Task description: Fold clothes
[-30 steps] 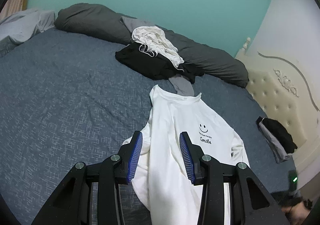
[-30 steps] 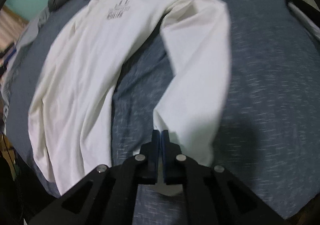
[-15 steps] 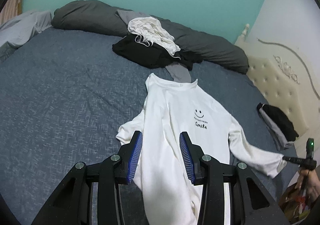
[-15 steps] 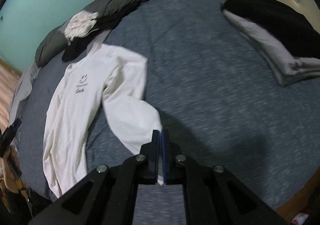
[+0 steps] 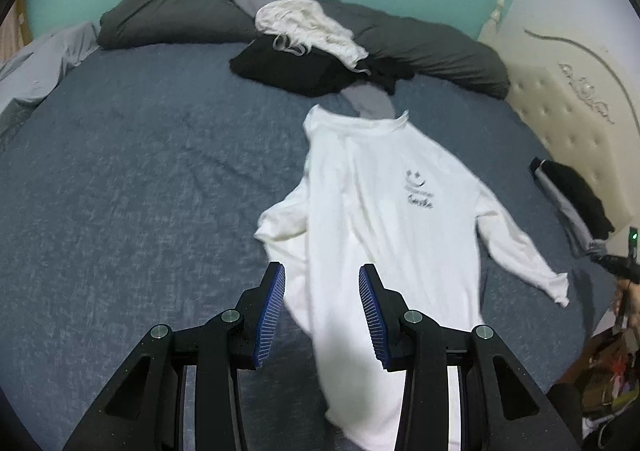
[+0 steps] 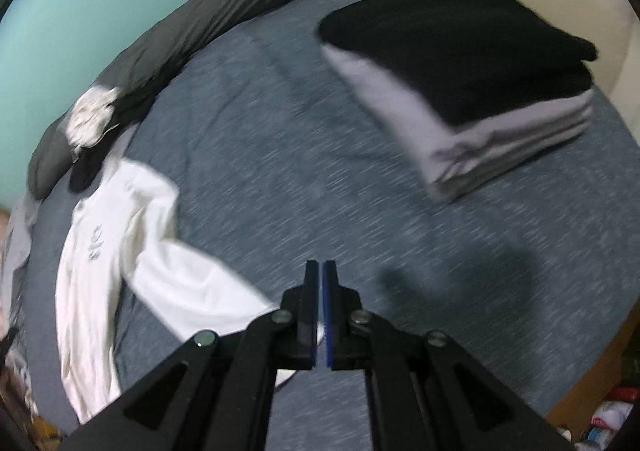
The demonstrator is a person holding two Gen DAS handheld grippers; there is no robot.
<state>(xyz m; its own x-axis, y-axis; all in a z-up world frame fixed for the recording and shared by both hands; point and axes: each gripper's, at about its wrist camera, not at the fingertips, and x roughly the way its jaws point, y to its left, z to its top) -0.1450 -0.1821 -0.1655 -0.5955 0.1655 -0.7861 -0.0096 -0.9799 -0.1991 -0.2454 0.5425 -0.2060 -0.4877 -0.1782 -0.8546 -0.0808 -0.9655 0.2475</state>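
A white long-sleeved shirt (image 5: pixel 380 211) with a smile print lies face up on the blue-grey bed (image 5: pixel 140 171), collar towards the far wall. My left gripper (image 5: pixel 322 291) hovers open over the shirt's lower body, and its pads touch nothing. My right gripper (image 6: pixel 322 271) is shut on the cuff of the shirt's sleeve (image 6: pixel 192 275), which it holds stretched away from the body. A bit of white cloth shows beneath its jaws. In the left wrist view that sleeve (image 5: pixel 516 247) reaches out to the right, towards the right gripper (image 5: pixel 612 265) at the frame's edge.
A pile of black, white and grey clothes (image 5: pixel 304 51) lies beyond the collar, against a rolled dark duvet (image 5: pixel 180 11). A folded black and grey stack (image 6: pixel 480 91) sits near the padded headboard (image 5: pixel 560 111). The bed's edge and floor clutter (image 6: pixel 608 411) lie at lower right.
My right gripper has pulled the sleeve out sideways from across the shirt, towards the folded stack. The left gripper has stayed over the shirt and tilted a little.
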